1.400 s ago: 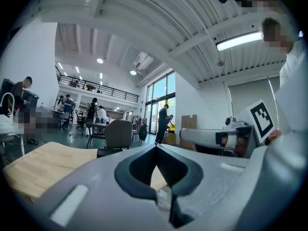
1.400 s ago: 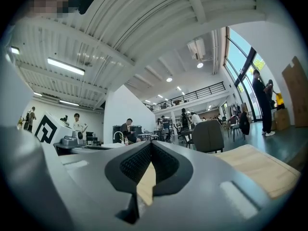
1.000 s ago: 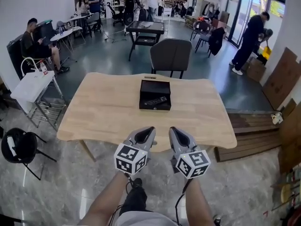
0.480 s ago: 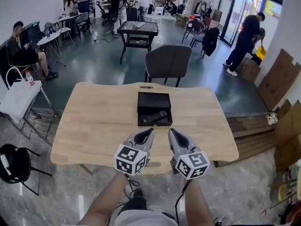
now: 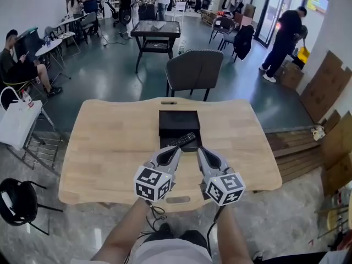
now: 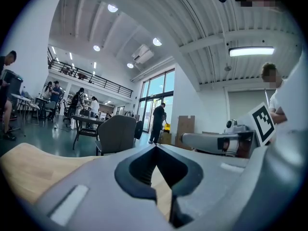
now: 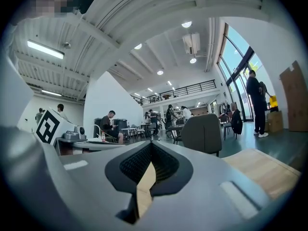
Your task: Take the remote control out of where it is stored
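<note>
Head view: slim black remote (image 5: 182, 140) in rectangular black box (image 5: 179, 120), pale wood table (image 5: 110, 147).

A large open-plan office or lab hall. Beyond the left claw (image 5: 174, 150) and right claw (image 5: 200, 150), past the wooden tabletop (image 5: 110, 142), stand a grey chair (image 5: 195, 70), a black table (image 5: 158, 28) and people (image 5: 14, 59) at desks. Right of the claws are glass doors (image 5: 265, 4) and cardboard sheets (image 5: 319, 89). Overhead are a mezzanine railing (image 6: 89, 79) and ceiling lights (image 6: 251, 51).
</note>
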